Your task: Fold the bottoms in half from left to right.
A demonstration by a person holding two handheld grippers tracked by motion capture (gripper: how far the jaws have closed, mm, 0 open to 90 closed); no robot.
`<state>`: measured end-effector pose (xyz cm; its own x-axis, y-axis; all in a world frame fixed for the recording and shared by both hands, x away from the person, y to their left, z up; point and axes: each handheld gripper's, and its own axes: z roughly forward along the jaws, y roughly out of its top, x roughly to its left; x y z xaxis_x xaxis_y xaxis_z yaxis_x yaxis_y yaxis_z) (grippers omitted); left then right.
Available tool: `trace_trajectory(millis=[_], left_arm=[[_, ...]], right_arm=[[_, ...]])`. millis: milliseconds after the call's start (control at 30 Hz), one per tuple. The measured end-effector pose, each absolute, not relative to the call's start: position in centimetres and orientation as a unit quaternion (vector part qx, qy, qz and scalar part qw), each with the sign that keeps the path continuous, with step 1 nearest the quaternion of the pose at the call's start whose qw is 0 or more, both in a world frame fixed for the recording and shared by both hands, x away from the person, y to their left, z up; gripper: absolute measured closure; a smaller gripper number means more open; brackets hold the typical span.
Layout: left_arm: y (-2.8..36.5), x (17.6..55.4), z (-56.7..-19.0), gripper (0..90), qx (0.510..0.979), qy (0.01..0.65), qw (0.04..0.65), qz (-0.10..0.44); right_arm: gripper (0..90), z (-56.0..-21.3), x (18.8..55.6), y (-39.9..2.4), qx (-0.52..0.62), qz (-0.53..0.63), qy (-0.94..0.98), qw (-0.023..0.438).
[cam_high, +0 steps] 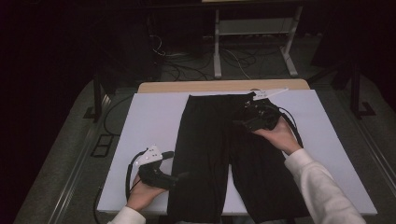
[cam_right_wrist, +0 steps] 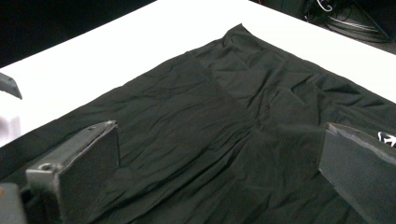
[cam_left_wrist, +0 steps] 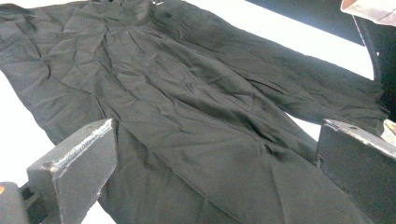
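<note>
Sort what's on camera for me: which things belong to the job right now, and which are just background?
In the job:
- black trousers, laid flat
- left gripper, open at the left leg's edge
- right gripper, open over the waist end
- white table cover under the trousers

Just lying about:
- cables on the floor beyond the table
- white frame legs at the back

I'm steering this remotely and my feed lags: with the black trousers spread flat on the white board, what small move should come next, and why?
Probably lower the left gripper onto the near leg's outer edge and close on it. The black fabric trousers lie flat and unfolded on the white board, both grippers have open jaws holding nothing, and the right gripper is already poised near the waistband.
</note>
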<state>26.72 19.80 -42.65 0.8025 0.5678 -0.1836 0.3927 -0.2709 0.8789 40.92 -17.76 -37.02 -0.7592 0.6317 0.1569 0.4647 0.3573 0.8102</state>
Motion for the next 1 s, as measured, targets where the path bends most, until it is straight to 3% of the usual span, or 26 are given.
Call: trace_trajectory(millis=[1000], left_arm=[[19.9,26.8,-42.7,0.0,0.790,0.308,0.523,0.085]], right_arm=[[0.0,-36.0,45.6,-13.9,0.330,0.454,0.823,0.089]])
